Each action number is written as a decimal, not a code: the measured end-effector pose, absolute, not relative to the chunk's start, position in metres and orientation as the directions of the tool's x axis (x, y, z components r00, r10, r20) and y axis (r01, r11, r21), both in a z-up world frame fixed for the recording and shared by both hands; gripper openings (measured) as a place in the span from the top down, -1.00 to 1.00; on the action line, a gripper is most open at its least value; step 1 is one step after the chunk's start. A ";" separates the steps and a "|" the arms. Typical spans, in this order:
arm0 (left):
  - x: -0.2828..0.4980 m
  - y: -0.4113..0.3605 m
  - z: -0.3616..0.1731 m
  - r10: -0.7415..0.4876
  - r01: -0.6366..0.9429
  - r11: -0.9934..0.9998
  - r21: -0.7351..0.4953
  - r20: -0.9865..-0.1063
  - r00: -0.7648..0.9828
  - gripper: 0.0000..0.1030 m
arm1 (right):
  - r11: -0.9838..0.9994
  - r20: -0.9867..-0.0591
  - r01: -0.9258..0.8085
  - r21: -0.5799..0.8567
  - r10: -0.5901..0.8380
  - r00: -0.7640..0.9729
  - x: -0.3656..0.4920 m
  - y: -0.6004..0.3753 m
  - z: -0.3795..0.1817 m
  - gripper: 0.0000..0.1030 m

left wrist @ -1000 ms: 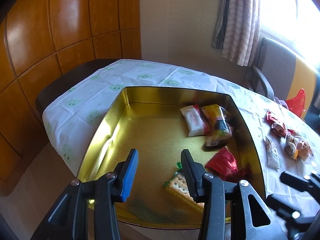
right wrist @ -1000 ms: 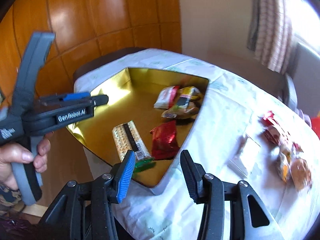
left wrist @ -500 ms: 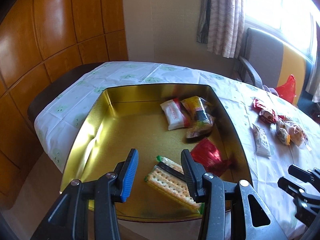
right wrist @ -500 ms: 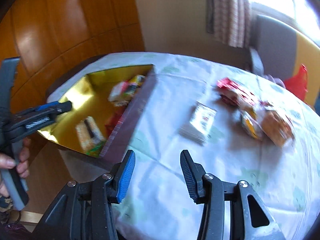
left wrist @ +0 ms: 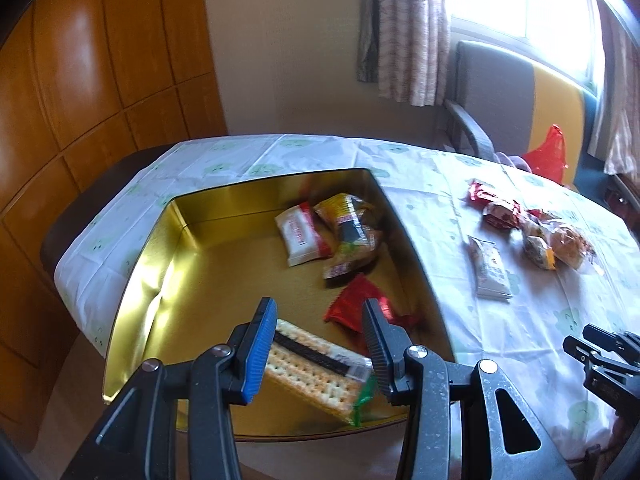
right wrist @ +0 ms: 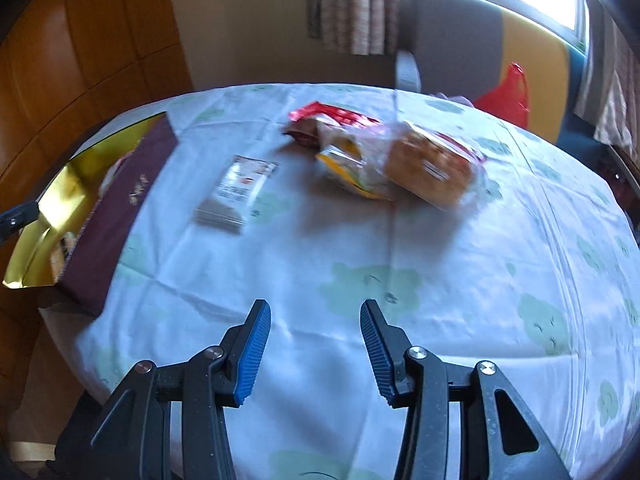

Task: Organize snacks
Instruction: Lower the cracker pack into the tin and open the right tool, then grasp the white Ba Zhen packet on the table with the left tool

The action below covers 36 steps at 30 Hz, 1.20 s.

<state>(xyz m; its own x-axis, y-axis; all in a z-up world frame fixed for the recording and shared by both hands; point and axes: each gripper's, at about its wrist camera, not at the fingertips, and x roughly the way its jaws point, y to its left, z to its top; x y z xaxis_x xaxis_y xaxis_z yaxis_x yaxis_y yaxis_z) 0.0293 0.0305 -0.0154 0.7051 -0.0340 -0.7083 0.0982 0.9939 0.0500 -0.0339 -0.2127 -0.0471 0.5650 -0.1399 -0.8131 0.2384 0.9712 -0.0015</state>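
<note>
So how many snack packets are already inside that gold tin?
5: a white-red packet and two yellow ones stacked at the far right, a red one mid-right, crackers nearest. Others may hide underneath.

The left wrist camera looked steeply down along its fingers into the gold tin [left wrist: 224,280] from its near rim, close above it, with the loose snacks [left wrist: 532,236] on the tablecloth [left wrist: 460,184] toward two o'clock. The right wrist camera faced the same way from further right, low over the cloth [right wrist: 400,272], with the tin [right wrist: 80,184] at nine o'clock. Both views shared the tin, the snack pile [right wrist: 384,156], the chair [right wrist: 460,28] and the curtained window at twelve to one o'clock.
</note>
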 end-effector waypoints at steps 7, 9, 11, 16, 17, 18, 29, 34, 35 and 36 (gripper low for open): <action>0.029 0.006 -0.011 -0.071 0.168 0.984 0.067 -0.710 0.700 0.12 | 0.967 -0.829 0.257 0.002 -0.141 0.541 -0.041 -0.220 -0.060 0.07; 0.029 -0.001 -0.009 -0.082 0.186 0.980 0.070 -0.708 0.701 0.12 | 0.968 -0.825 0.250 -0.005 -0.145 0.546 -0.042 -0.219 -0.061 0.07; 0.030 -0.010 -0.006 -0.098 0.209 0.975 0.073 -0.707 0.700 0.12 | 0.969 -0.827 0.249 -0.003 -0.142 0.545 -0.041 -0.219 -0.062 0.07; 0.032 -0.035 -0.001 -0.138 0.277 0.957 0.084 -0.708 0.692 0.12 | 0.970 -0.824 0.242 0.008 -0.131 0.552 -0.041 -0.220 -0.063 0.03; 0.034 -0.040 0.000 -0.150 0.292 0.953 0.080 -0.712 0.686 0.12 | 0.971 -0.823 0.241 0.012 -0.127 0.554 -0.041 -0.220 -0.063 0.01; 0.035 -0.045 0.000 -0.156 0.301 0.950 0.080 -0.714 0.682 0.12 | 0.971 -0.821 0.237 0.016 -0.122 0.557 -0.042 -0.220 -0.063 -0.02; 0.055 -0.096 -0.013 -0.226 0.413 0.909 0.053 -0.770 0.597 0.06 | 0.979 -0.807 0.205 0.015 -0.110 0.581 -0.044 -0.216 -0.066 -0.23; 0.077 -0.121 -0.026 -0.228 0.434 0.900 0.040 -0.807 0.545 -0.02 | 0.981 -0.803 0.196 0.012 -0.108 0.586 -0.045 -0.214 -0.066 -0.26; 0.081 -0.126 -0.029 -0.224 0.433 0.901 0.040 -0.811 0.541 -0.17 | 0.981 -0.803 0.194 0.011 -0.107 0.587 -0.045 -0.214 -0.066 -0.26; 0.087 -0.131 -0.032 -0.224 0.438 0.898 0.038 -0.817 0.531 -0.28 | 0.981 -0.802 0.192 0.011 -0.106 0.588 -0.045 -0.214 -0.066 -0.26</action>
<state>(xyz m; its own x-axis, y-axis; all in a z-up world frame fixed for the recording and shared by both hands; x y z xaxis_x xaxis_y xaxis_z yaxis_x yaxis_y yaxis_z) 0.0870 -0.1308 -0.0318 0.5308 -0.2241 -0.8173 0.4377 0.8983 0.0379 -0.0451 -0.2143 -0.0663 0.5876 -0.1060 -0.8022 0.1921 0.9813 0.0111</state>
